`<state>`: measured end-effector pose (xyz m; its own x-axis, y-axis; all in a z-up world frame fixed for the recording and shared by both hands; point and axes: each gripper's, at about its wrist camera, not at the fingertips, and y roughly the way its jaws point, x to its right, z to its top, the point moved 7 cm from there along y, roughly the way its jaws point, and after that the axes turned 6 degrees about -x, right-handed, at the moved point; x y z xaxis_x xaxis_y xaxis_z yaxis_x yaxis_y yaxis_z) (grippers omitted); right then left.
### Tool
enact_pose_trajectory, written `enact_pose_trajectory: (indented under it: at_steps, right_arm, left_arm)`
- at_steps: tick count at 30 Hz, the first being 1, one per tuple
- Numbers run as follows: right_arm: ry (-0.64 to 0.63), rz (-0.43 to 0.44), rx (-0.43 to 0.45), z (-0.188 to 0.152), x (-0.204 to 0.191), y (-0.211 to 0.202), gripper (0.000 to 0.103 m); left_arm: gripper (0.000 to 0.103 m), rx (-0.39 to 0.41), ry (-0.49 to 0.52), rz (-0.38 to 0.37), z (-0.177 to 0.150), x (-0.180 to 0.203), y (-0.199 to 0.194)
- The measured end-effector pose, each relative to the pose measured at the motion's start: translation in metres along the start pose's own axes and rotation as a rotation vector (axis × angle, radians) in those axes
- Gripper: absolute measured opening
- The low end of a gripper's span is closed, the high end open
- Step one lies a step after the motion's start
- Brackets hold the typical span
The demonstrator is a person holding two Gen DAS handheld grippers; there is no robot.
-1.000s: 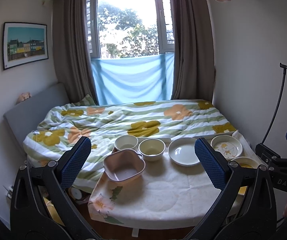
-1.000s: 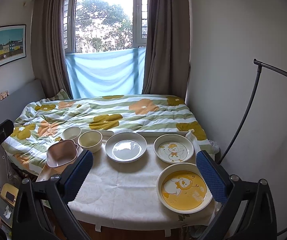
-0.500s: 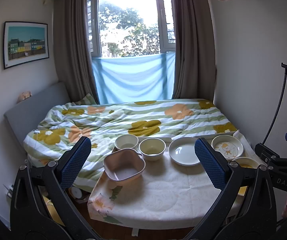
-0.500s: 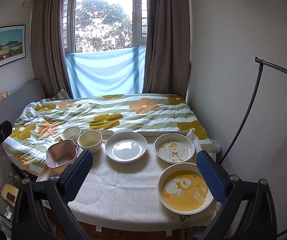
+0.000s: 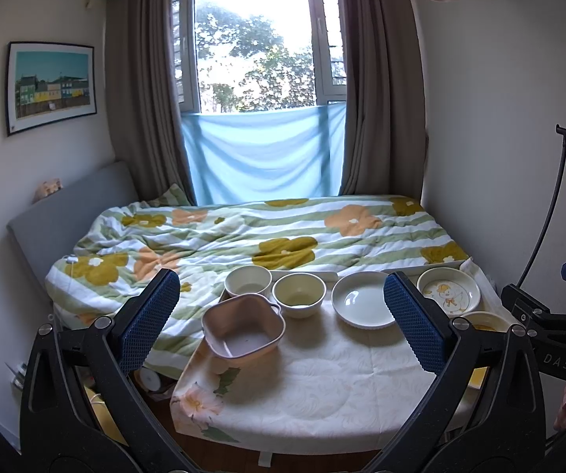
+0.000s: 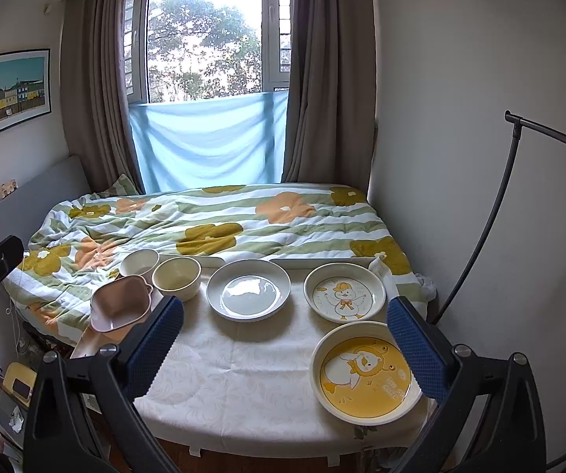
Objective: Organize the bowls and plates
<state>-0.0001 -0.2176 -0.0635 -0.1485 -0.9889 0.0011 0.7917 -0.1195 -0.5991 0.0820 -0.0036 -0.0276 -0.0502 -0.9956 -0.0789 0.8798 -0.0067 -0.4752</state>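
Change from the frames a second ago: almost none. Dishes sit in the same spots on the table (image 6: 243,370); both views have drifted only slightly.

Landmark: plain white plate (image 6: 248,294), lying flat, mouth up, round, so no long axis. Just left of it stands a cream bowl (image 6: 176,278), upright; left of and behind that, a white bowl (image 6: 139,262). In front of the white bowl sits a pink squarish bowl (image 6: 120,310) with small side handles, tilted, at the table's left edge. Right of the white plate is a duck-print plate (image 6: 344,291); nearer than that one, a yellow plate (image 6: 365,372) with a cartoon duck. The plates are apart from one another; whether the bowls touch, I cannot tell.

Left gripper (image 5: 282,321): jaws spread wide, holding nothing, above the near table edge. Right gripper (image 6: 285,349): likewise wide apart and empty.

Beyond the table lies a flowered bedspread (image 6: 212,224).
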Motion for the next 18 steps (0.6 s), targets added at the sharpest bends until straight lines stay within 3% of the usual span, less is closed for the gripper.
enact_pose_trajectory:
  at_steps: [18]
  right_arm:
    - [0.001,0.003,-0.003,0.0009,0.0014,0.0011,0.103]
  left_arm:
    - [0.103,0.003,-0.01,0.003,0.0017,-0.0036,0.0023]
